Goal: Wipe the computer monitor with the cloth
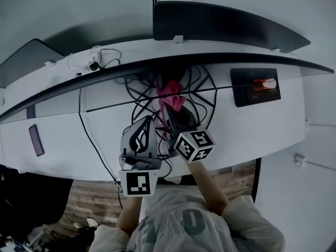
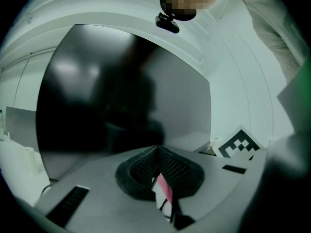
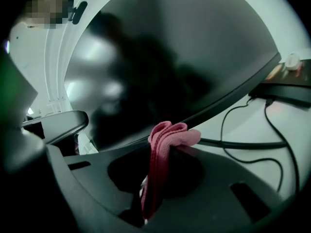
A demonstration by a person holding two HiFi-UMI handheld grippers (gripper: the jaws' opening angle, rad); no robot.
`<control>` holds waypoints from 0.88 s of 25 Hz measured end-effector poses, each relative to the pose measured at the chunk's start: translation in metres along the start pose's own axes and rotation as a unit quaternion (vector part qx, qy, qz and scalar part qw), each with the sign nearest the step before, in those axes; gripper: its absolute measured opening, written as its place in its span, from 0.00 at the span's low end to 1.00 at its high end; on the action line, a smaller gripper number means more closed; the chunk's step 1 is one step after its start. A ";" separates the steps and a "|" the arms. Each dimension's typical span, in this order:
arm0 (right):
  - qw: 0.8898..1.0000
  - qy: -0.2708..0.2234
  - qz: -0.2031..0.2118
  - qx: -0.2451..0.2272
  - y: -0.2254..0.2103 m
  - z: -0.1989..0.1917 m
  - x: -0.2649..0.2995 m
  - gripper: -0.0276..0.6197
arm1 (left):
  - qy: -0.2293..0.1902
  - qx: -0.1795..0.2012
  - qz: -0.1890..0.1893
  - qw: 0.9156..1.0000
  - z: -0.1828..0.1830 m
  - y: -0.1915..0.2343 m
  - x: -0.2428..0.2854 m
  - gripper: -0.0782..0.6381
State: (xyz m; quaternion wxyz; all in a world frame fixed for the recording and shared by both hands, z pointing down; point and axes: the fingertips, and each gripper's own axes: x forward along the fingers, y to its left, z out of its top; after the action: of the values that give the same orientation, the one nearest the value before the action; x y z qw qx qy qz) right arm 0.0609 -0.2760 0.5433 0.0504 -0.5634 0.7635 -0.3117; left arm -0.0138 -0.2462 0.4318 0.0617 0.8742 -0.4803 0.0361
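Observation:
The computer monitor is a wide curved screen, seen edge-on from above as a dark arc across the white desk. Its dark face fills the left gripper view and the right gripper view. My right gripper is shut on a folded pink cloth, which sticks up past the jaw tips just below the monitor's lower edge. My left gripper is beside it on the left, jaws shut tip to tip with nothing at the tips, pointing at the screen.
Tangled black cables lie on the desk under the monitor and run right. A small black device with a lit screen sits at right, a dark phone at left. A second monitor stands behind.

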 end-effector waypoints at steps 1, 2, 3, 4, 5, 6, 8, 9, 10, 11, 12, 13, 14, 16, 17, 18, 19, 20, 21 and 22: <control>1.000 -0.004 -0.006 0.003 -0.013 0.007 -0.007 0.13 | -0.002 -0.002 -0.006 1.000 0.002 -0.013 0.006 0.13; 1.000 -0.008 -0.012 0.004 -0.025 0.013 -0.015 0.13 | -0.002 -0.004 -0.012 1.000 0.002 -0.027 0.012 0.13; 1.000 -0.012 -0.018 0.004 -0.038 0.020 -0.022 0.13 | 0.001 -0.004 -0.020 1.000 0.002 -0.041 0.019 0.13; 1.000 -0.016 -0.024 0.003 -0.051 0.027 -0.028 0.13 | 0.004 -0.002 -0.030 1.000 0.001 -0.054 0.025 0.13; 0.999 -0.020 -0.029 0.002 -0.065 0.034 -0.035 0.13 | 0.006 0.001 -0.041 0.999 0.000 -0.069 0.033 0.13; 0.999 -0.024 -0.034 0.000 -0.078 0.041 -0.042 0.13 | 0.005 0.003 -0.051 0.999 0.000 -0.083 0.040 0.13; 0.998 -0.032 -0.044 -0.002 -0.105 0.055 -0.055 0.13 | 0.003 0.005 -0.067 0.998 0.000 -0.111 0.056 0.13; 0.998 -0.037 -0.050 -0.003 -0.119 0.062 -0.062 0.13 | 0.002 0.006 -0.075 0.997 0.000 -0.124 0.064 0.13; 0.997 -0.043 -0.056 -0.004 -0.133 0.069 -0.069 0.13 | 0.001 0.007 -0.082 0.997 0.000 -0.136 0.072 0.13; 0.997 -0.050 -0.063 -0.005 -0.147 0.077 -0.076 0.13 | -0.002 0.008 -0.088 0.996 0.000 -0.148 0.079 0.13; 0.996 -0.056 -0.070 -0.007 -0.160 0.084 -0.082 0.13 | -0.006 0.009 -0.095 0.995 0.001 -0.159 0.086 0.13; 0.995 -0.060 -0.075 -0.013 -0.173 0.089 -0.089 0.13 | -0.009 0.010 -0.101 0.995 0.001 -0.170 0.092 0.13; 0.995 -0.063 -0.079 -0.021 -0.184 0.093 -0.095 0.13 | -0.010 0.012 -0.105 0.994 0.000 -0.180 0.096 0.13; 0.994 -0.068 -0.083 -0.038 -0.205 0.101 -0.105 0.13 | -0.010 0.016 -0.113 0.993 -0.003 -0.197 0.103 0.13; 0.993 -0.072 -0.086 -0.042 -0.214 0.105 -0.110 0.13 | -0.011 0.018 -0.117 0.993 -0.005 -0.204 0.107 0.13; 0.992 -0.079 -0.091 -0.044 -0.223 0.110 -0.114 0.13 | -0.012 0.021 -0.120 0.992 -0.006 -0.210 0.110 0.13; 0.990 -0.086 -0.098 -0.045 -0.232 0.115 -0.119 0.13 | -0.012 0.023 -0.124 0.992 -0.007 -0.215 0.113 0.13; 0.989 -0.093 -0.106 -0.043 -0.241 0.119 -0.124 0.13 | -0.010 0.024 -0.126 0.992 -0.008 -0.220 0.114 0.13; 0.988 -0.099 -0.113 -0.041 -0.248 0.124 -0.130 0.13 | -0.008 0.024 -0.128 0.991 -0.008 -0.225 0.115 0.13; 0.987 -0.102 -0.118 -0.041 -0.254 0.127 -0.135 0.13 | -0.008 0.025 -0.131 0.991 -0.008 -0.230 0.115 0.13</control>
State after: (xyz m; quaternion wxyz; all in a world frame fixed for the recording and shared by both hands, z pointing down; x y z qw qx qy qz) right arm 0.3746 -0.2523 0.5397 0.0679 -0.6803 0.6944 -0.2244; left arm 0.2419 -0.2195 0.4368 0.0403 0.9312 -0.3609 0.0323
